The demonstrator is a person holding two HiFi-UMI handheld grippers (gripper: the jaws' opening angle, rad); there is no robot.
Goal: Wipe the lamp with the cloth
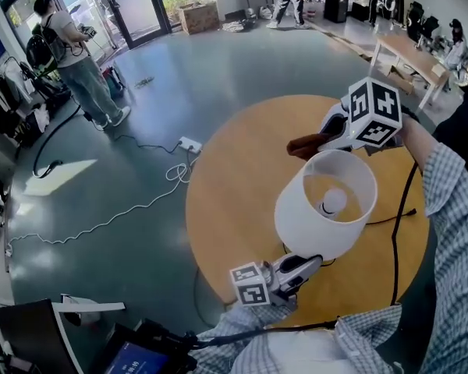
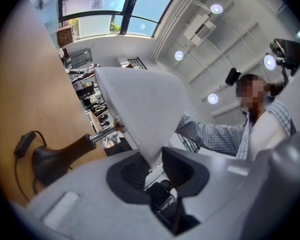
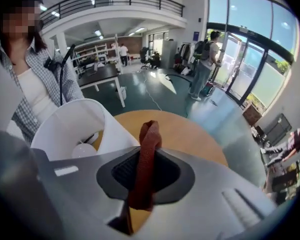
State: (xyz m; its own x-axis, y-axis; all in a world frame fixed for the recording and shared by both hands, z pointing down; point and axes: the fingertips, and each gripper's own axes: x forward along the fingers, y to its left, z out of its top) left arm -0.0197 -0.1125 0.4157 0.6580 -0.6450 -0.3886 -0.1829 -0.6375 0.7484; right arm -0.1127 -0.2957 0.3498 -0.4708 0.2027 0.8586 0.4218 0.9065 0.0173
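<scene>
Checked sleeves (image 1: 452, 232) frame the bottom and right of the head view, and between them a lamp (image 1: 325, 209) stands on a round wooden table (image 1: 234, 193). We look down into its open white shade (image 1: 296, 224), with the bulb (image 1: 334, 201) showing inside. Low in the picture, the left gripper (image 1: 310, 263) has its jaws nearly closed, pinching the shade's lower rim between the pads. Its own view shows the dark brown base (image 2: 52, 159) resting on the tabletop. Beyond the shade's far side, the right gripper (image 1: 325, 140) has its jaws pressed almost together on a reddish-brown cloth (image 1: 306, 145), and a folded loop of it sticks out past the tips. That loop is close to the shade, but whether it touches is unclear. The shade looks thin and light, likely to dent or tip the lamp if pushed hard, so the rim grip probably serves best as a gentle brace. The cloth is soft and limp, so only the part near the jaws will press firmly. A black cord (image 1: 398, 232) trails across the table on the right.
</scene>
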